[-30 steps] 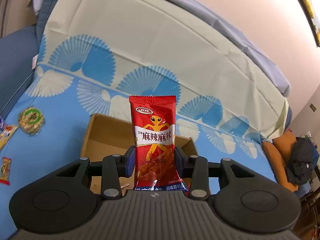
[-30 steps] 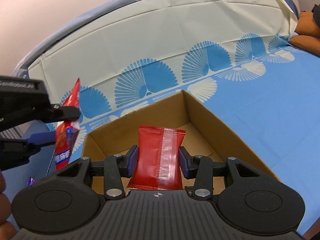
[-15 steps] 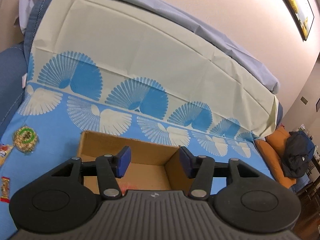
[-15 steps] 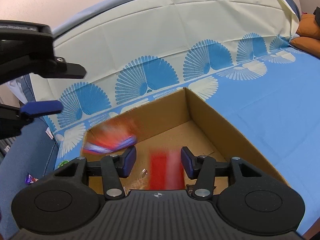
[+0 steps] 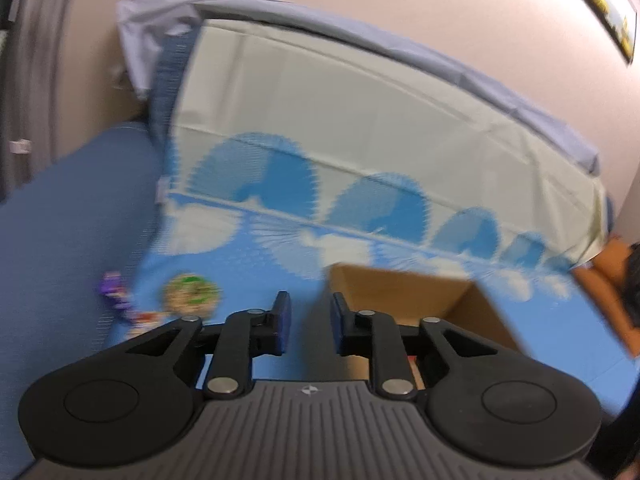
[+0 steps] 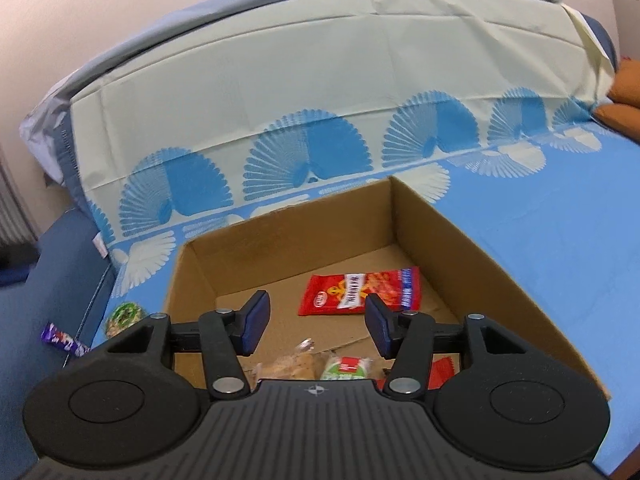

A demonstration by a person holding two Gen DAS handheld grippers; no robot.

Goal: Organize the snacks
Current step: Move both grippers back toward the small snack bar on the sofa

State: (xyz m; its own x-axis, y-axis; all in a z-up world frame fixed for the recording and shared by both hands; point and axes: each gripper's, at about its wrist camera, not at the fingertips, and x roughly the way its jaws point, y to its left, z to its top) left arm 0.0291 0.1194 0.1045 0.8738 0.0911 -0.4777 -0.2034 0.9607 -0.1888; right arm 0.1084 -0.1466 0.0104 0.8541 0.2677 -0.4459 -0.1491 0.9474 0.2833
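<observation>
Fan-patterned blue bedsheet (image 6: pixel 540 240), pinkish wall (image 5: pixel 400 8)

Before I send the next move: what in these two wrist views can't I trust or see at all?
- Left wrist view: motion blur smears the loose snacks, so the round green packet and purple wrapper are unreadable.
- Left wrist view: the left hand-held gripper hides most of the cardboard box floor.
- Right wrist view: the right hand-held gripper body covers the near box floor; the cracker packets are cut off.
- Red packet: lettering too small.
</observation>
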